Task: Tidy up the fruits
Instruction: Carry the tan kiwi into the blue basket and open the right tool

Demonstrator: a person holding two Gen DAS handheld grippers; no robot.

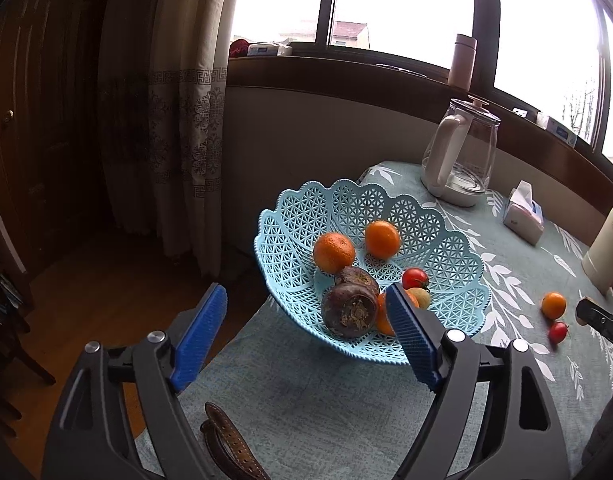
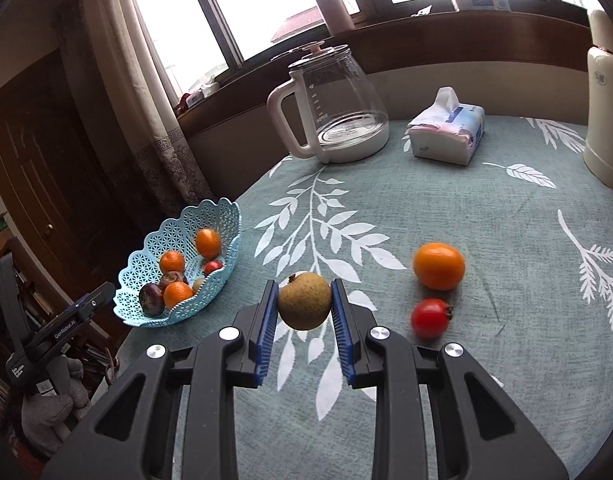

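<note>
A light blue lattice basket sits at the table's left edge, holding two oranges, a dark purple fruit, a red tomato and other fruit. My left gripper hovers open just in front of the basket, nothing between its fingers. My right gripper is shut on a brownish-green round fruit, held above the tablecloth. An orange and a small red tomato lie loose on the table to its right.
A glass kettle with a white handle, a tissue pack and a cream jug stand at the back of the teal leaf-print tablecloth. A brown leather strap lies at the near edge. A thermos is on the windowsill.
</note>
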